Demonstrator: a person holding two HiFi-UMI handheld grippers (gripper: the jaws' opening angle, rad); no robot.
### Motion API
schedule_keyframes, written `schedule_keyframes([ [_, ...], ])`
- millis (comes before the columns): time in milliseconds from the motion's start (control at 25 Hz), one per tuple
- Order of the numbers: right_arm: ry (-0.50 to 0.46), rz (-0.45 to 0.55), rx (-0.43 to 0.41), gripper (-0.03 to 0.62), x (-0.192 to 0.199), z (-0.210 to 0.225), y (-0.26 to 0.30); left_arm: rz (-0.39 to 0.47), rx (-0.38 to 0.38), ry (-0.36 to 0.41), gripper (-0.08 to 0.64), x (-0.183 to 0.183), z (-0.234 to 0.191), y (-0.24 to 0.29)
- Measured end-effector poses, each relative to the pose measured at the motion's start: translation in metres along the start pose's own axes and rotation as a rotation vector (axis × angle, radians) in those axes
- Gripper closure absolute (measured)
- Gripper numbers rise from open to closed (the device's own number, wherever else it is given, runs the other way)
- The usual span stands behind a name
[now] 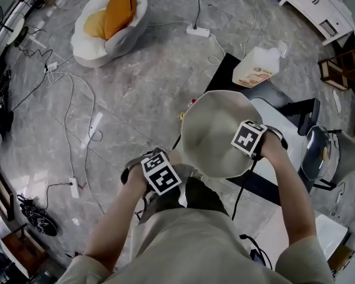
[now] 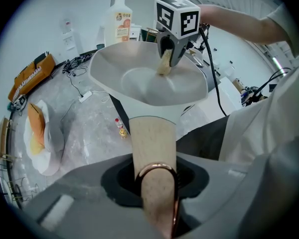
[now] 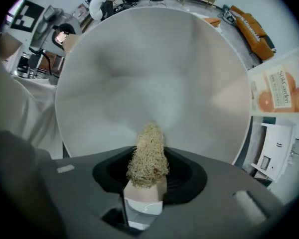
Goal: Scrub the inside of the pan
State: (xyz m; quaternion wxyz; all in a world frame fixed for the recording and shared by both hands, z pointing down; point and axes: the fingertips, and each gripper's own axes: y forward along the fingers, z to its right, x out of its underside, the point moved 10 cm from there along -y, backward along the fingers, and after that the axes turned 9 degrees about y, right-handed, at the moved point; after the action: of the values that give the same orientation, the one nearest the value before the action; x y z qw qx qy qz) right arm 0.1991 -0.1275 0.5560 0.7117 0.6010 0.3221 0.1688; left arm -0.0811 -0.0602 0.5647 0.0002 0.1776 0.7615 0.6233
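Pan: a pale grey, round metal pan (image 1: 216,132) with a wide, shallow bowl. It is held up in the air in front of the person's chest, over the grey marbled floor (image 1: 148,93).
Handle: a light wooden handle (image 2: 152,138) runs from the pan's rim straight back into the left gripper. It ends in a copper-coloured hanging loop (image 2: 157,171) that sits right at the jaw mouth.
Left gripper: the left gripper (image 2: 157,185) has its jaws drawn in partway and clamped on the wooden handle, one on each side. The pan bowl lies beyond the jaw tips, well clear of them.
Right gripper: the right gripper (image 3: 147,183) has its jaws closed narrowly on the pale wooden block of a small scrubbing brush (image 3: 145,193). It reaches down into the pan from above the rim.
Bristles: a straw-coloured tuft of fibre bristles (image 3: 148,156) sticks out past the jaw tips. The pan's inner surface fills the right gripper view just behind the tuft.
Contact: in the left gripper view the brush tip (image 2: 164,66) meets the inner slope of the bowl, on the side far from the handle.
Around: a white plastic bottle (image 1: 257,67) with an orange label stands beyond the pan. A white beanbag (image 1: 109,22) with orange cushions lies well apart on the floor.
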Motion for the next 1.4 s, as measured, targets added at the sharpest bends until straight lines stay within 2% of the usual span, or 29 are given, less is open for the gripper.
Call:
schedule_keyframes([
  [200, -0.008, 0.010, -0.174, 0.426, 0.006, -0.030, 0.005, 0.003, 0.008, 0.000, 0.433, 0.000, -0.001, -0.001],
  [320, -0.034, 0.109, -0.389, 0.425, -0.003, -0.059, 0.007, 0.004, 0.006, 0.002, 0.433, 0.000, 0.000, 0.000],
  [400, -0.049, 0.187, -0.491, 0.425, -0.018, -0.077, 0.006, 0.004, 0.006, 0.004, 0.433, 0.001, 0.000, -0.001],
  [480, -0.055, 0.257, -0.534, 0.425, -0.036, -0.084, 0.001, 0.003, 0.007, 0.007, 0.433, 0.001, -0.001, -0.001],
  [600, -0.040, 0.367, -0.554, 0.425, -0.065, -0.081, -0.007, 0.004, 0.003, 0.011, 0.433, 0.001, -0.001, -0.001],
  [680, -0.021, 0.430, -0.533, 0.423, -0.085, -0.071, -0.012, 0.003, 0.002, 0.010, 0.433, 0.001, -0.001, 0.000],
  [760, -0.007, 0.466, -0.463, 0.422, -0.100, -0.057, -0.017, 0.002, 0.000, 0.010, 0.433, 0.001, -0.002, 0.000],
  [920, 0.069, 0.514, -0.243, 0.420, -0.109, -0.025, -0.023, 0.005, -0.001, 0.004, 0.433, 0.001, 0.000, 0.000],
  [1040, 0.164, 0.533, -0.096, 0.420, -0.102, 0.000, -0.023, 0.012, -0.002, -0.003, 0.433, 0.001, 0.001, 0.000],
  [1120, 0.225, 0.531, -0.019, 0.419, -0.094, 0.014, -0.021, 0.014, 0.000, -0.010, 0.433, 0.002, 0.001, 0.000],
  [1240, 0.287, 0.515, 0.051, 0.417, -0.077, 0.028, -0.016, 0.014, 0.003, -0.025, 0.433, 0.003, 0.003, -0.001],
  [1320, 0.289, 0.486, 0.094, 0.417, -0.064, 0.033, -0.014, 0.015, 0.006, -0.030, 0.433, 0.002, 0.003, -0.001],
  [1400, 0.271, 0.412, 0.140, 0.419, -0.049, 0.036, -0.010, 0.014, 0.012, -0.034, 0.433, 0.001, 0.002, -0.001],
])
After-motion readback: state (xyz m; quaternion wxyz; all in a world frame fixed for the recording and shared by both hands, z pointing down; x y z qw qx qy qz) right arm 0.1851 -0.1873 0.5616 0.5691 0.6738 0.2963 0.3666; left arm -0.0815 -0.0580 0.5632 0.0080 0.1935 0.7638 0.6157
